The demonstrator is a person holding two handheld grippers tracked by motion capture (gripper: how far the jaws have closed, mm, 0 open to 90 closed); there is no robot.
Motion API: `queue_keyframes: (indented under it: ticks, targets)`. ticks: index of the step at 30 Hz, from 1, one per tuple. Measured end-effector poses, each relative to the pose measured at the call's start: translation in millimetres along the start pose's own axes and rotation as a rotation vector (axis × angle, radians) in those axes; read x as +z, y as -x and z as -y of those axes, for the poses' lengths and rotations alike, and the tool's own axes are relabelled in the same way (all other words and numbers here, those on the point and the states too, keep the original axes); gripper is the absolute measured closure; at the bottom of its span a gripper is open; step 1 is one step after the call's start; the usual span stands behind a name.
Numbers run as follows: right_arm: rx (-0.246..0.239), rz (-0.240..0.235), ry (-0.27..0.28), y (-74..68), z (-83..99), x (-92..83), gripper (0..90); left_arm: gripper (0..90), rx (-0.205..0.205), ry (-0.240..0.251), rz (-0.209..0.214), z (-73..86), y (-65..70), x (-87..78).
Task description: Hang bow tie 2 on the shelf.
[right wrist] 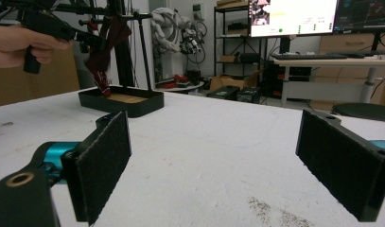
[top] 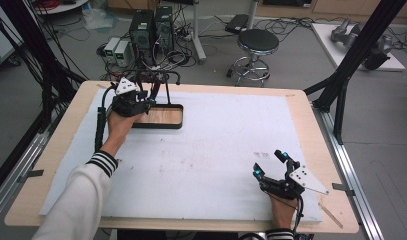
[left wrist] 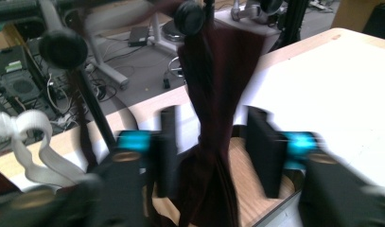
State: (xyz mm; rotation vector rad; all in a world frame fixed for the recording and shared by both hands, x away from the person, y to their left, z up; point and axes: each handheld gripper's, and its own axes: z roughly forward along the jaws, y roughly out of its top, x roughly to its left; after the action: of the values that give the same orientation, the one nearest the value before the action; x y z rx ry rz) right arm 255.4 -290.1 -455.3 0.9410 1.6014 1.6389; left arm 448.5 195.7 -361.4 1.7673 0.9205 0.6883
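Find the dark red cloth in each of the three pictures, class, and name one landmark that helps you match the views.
High view: the dark red cloth is upper left, hanging on the rack above the tray.
Left gripper view: centre, a dark strip running top to bottom between the jaws.
Right gripper view: upper left, hanging down to the tray's near end.
Shared landmark: the black tray with the wooden floor.

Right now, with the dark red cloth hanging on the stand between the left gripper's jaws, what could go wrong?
1. The left gripper is open around the dark red cloth; pulling back could snag and drag it off the black stand.
2. The cloth's lower end hangs into the black tray, so a tug might shift the tray.
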Motion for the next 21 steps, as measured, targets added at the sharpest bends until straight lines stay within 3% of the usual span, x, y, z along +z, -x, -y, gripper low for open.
queue_keyframes:
  ticks: [3,8,15,21]
  targets:
    - [0.002,-0.001,0.0,0.0,0.0,0.0,10.3,36.2,-0.005,0.017,0.044,2.3,0.1,-1.7]
    - [-0.004,-0.002,0.001,-0.1,0.1,-0.1,10.2,21.4,-0.001,0.058,0.108,4.4,1.7,-10.8]
    - [0.003,-0.003,0.003,0.5,0.2,-0.5,10.2,17.5,0.021,0.099,0.178,10.0,5.6,-28.0]
    - [0.008,-0.006,0.009,1.1,0.2,-0.5,10.3,17.3,0.053,0.15,0.21,27.1,14.2,-49.7]
